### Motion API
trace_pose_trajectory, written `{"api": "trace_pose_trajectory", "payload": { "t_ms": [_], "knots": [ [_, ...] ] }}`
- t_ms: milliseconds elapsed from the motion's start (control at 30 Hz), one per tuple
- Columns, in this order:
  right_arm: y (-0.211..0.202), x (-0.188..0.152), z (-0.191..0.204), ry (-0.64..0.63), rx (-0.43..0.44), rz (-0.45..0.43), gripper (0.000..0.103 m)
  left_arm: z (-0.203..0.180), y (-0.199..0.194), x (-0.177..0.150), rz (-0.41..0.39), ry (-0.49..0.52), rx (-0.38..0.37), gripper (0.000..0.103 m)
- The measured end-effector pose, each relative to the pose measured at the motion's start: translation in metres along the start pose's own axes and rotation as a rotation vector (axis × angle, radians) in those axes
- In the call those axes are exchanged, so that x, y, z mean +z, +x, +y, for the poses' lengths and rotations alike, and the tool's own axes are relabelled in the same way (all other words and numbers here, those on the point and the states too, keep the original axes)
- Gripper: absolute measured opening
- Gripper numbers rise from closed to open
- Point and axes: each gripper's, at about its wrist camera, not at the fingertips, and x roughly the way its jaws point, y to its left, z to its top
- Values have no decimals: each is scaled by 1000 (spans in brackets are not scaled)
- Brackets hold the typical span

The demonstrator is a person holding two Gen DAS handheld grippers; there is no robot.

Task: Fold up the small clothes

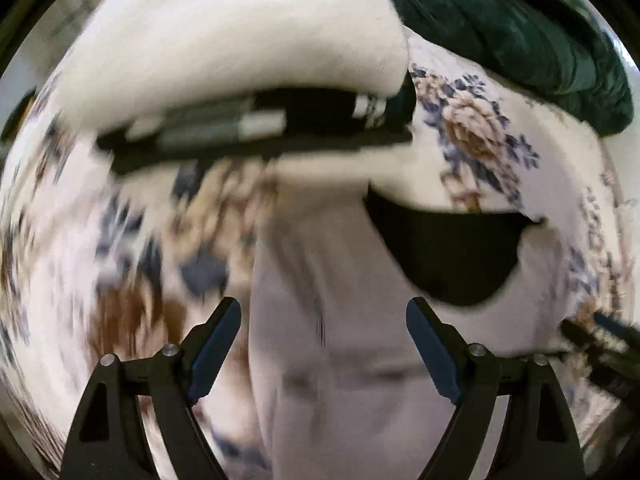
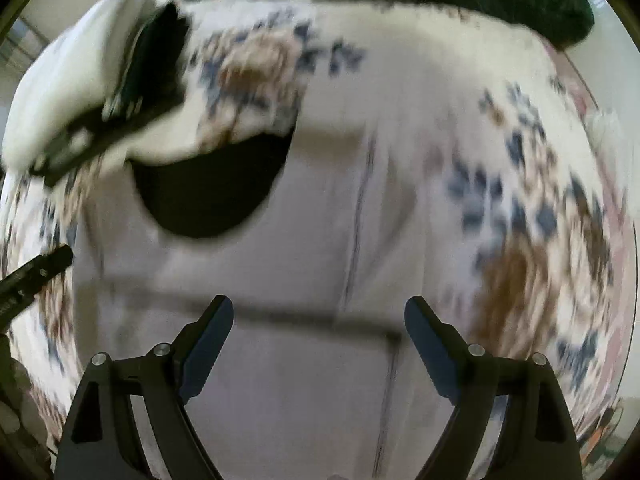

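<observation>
A pale lilac-white garment [image 1: 340, 320] lies flat on a floral bedsheet [image 1: 120, 248], with a black folded piece [image 1: 448, 256] at its upper right. My left gripper [image 1: 323, 312] is open and empty just above the garment. In the right wrist view the same garment [image 2: 312, 288] fills the middle, with the black piece [image 2: 208, 196] at its upper left. My right gripper [image 2: 319, 310] is open and empty over the garment. Both views are motion-blurred.
A stack of folded clothes [image 1: 240, 120] lies under a white pillow [image 1: 240, 32] at the back. A dark green blanket [image 1: 520, 28] lies behind. The other gripper's tip shows at the right edge [image 1: 600, 344] and at the left edge [image 2: 32, 276].
</observation>
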Motion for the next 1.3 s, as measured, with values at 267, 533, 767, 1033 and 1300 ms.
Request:
{"api": "trace_pose_trajectory", "payload": {
  "t_ms": [267,533,767,1033,1300],
  "knots": [
    [55,100,-1,0,-65,36,89,-21,73,51,82,233,60,83],
    [88,110,1,-18,-65,68,12,-20,71,41,-2,299,-18,4],
    [49,88,-11,20,-17,-43,5,2,21,18,-109,206,-99,3],
    [-33,41,-19,65,50,-151,4,22,-74,-20,-222,103,-189,3],
    [-84,-79,-26,93,88,-141,4,29,-101,-122,-139,-8,-238,3]
  ]
}}
